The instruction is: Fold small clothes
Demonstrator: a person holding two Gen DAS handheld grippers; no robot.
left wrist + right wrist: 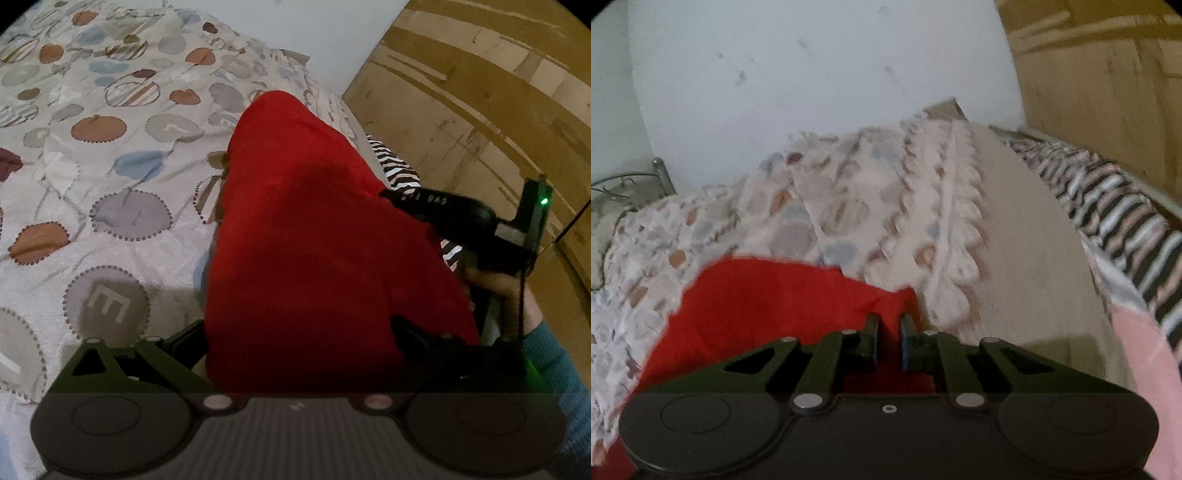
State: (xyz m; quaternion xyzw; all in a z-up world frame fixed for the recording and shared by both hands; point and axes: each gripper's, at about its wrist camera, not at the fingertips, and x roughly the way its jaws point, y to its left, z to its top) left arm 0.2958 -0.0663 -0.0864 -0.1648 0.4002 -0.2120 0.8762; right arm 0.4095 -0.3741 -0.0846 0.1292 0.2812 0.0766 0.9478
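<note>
A small red garment (314, 240) hangs raised over a bed with a circle-patterned bedspread (110, 147). In the left wrist view the red cloth drapes over my left gripper's fingers and hides them, so its state cannot be read. My right gripper (406, 195) shows there at the cloth's right edge, held by a hand. In the right wrist view my right gripper (889, 332) has its fingers close together on an edge of the red garment (775, 302).
A zebra-striped cloth (1126, 206) and a pink cloth (1145, 350) lie at the bed's right edge. A white wall (812, 74) stands behind the bed, a wooden cabinet (480, 92) at its right. A metal headboard (635, 181) shows far left.
</note>
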